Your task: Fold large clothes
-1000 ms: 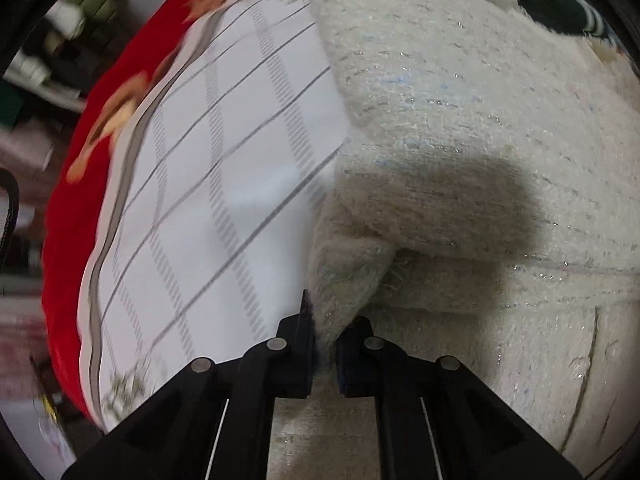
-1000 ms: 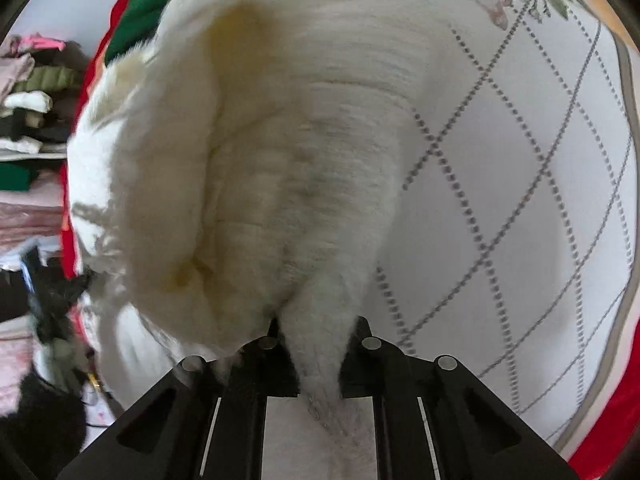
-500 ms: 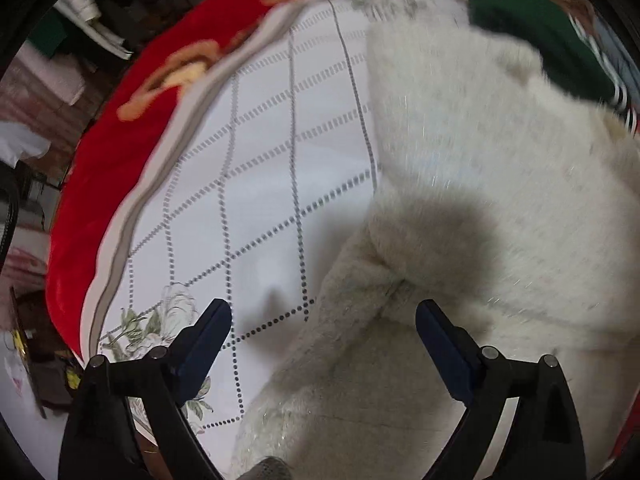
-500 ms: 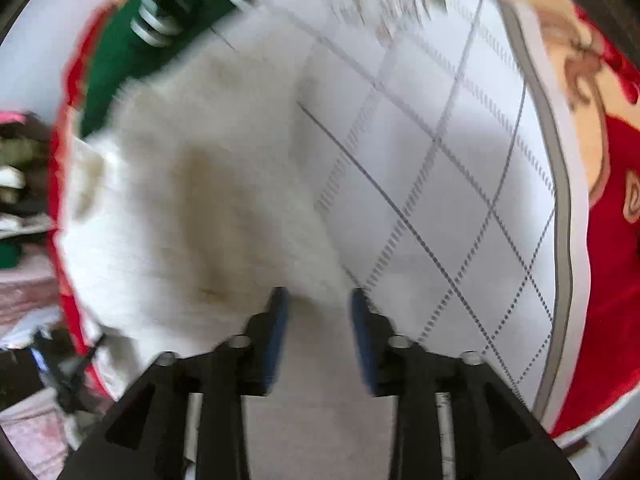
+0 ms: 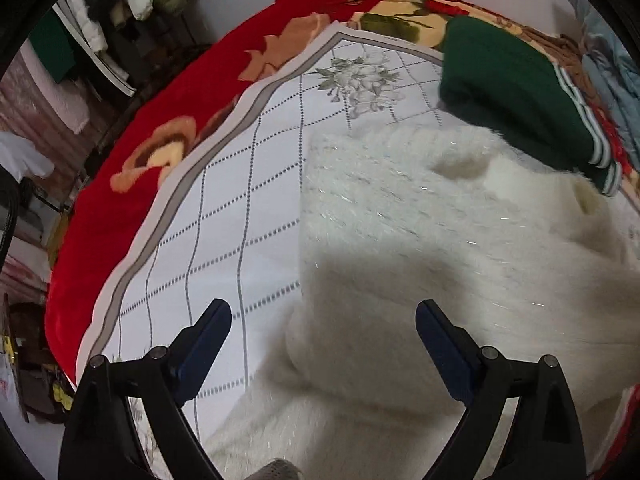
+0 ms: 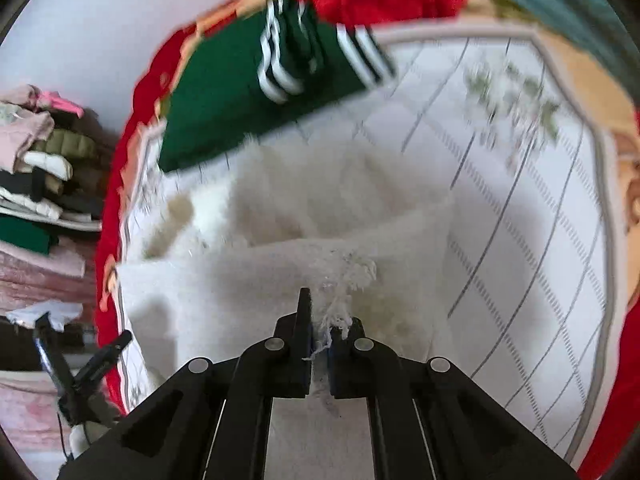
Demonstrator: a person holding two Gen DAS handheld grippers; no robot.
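**Release and re-grip between two folds of a white fluffy garment**

The white fluffy garment (image 5: 420,240) is lying on the bed (image 5: 224,216), on the white quilted cover with its dotted diamond grid, and is already doubled over on itself: in the right wrist view a flat upper layer is resting across a bulkier lower one, its straight folded edge running crosswise. It is lying near the middle of the cover, presumably so that bare fabric remains on either side for the next fold.

The left gripper (image 5: 322,322) is hovering above the garment's left edge with its jaws spread wide and nothing between them; the blue pads are standing clear of the pile, so this side appears to have been let go so that the folded layer can settle.

The right gripper (image 6: 320,322) has just been closing its jaws, which are now standing all but together. A few white threads (image 6: 334,322) of the garment's pile are caught between them and are trailing up towards a fuzzy tuft; whether more than these strands is being pinched cannot be told, though the bulk of the fabric is lying flat below.

A folded green garment (image 6: 256,92) with white stripes is sitting at the far end of the bed, touching or just beside the white one, probably set aside there as finished work.
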